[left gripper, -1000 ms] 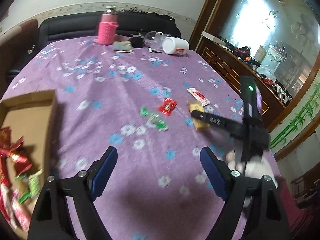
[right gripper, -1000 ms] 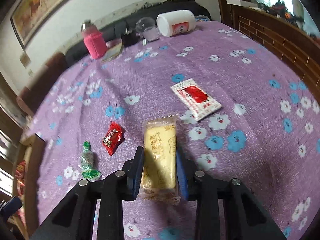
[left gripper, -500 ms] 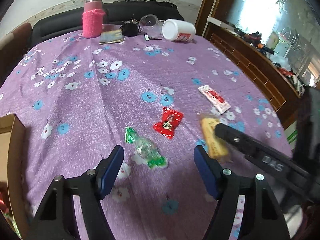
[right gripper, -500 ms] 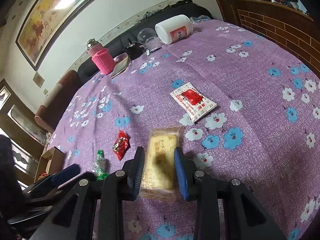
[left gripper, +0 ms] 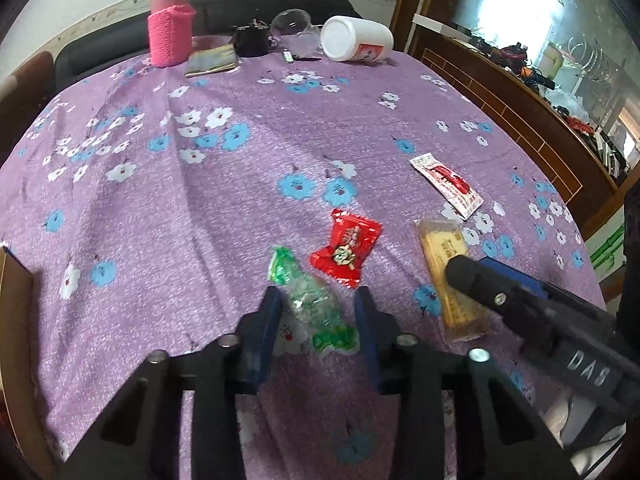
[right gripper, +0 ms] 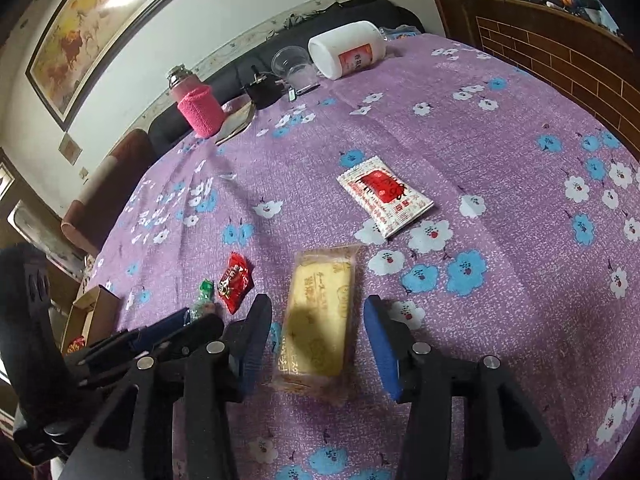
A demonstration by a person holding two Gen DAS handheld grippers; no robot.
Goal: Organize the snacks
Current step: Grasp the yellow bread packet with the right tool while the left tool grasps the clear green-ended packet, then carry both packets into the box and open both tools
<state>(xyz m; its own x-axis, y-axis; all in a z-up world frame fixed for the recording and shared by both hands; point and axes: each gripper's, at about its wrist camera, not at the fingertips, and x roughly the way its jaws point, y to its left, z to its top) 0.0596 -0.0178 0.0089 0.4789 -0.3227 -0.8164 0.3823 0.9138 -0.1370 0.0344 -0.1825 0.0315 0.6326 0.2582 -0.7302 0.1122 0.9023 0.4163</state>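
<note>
A green and clear wrapped candy [left gripper: 316,308] lies on the purple flowered cloth between the blue fingers of my left gripper [left gripper: 318,300]; the jaws stand close beside it. A red candy [left gripper: 346,250] lies just beyond. My right gripper [right gripper: 316,312] is open around a yellow cake bar [right gripper: 320,316], which lies flat on the cloth with a gap on each side. A white and red sachet [right gripper: 384,196] lies farther off. The cake bar [left gripper: 448,276] and the sachet [left gripper: 446,184] also show in the left wrist view.
A cardboard box [right gripper: 92,312] with snacks sits at the table's left edge. At the far end stand a pink-sleeved flask [left gripper: 170,24], a tipped white jar [left gripper: 356,40], a clear cup [left gripper: 294,26] and a small booklet [left gripper: 212,62]. A wooden cabinet [left gripper: 520,92] lines the right.
My left gripper moved away from the box to the green candy and narrowed around it. My right gripper opened and let the cake bar rest on the cloth.
</note>
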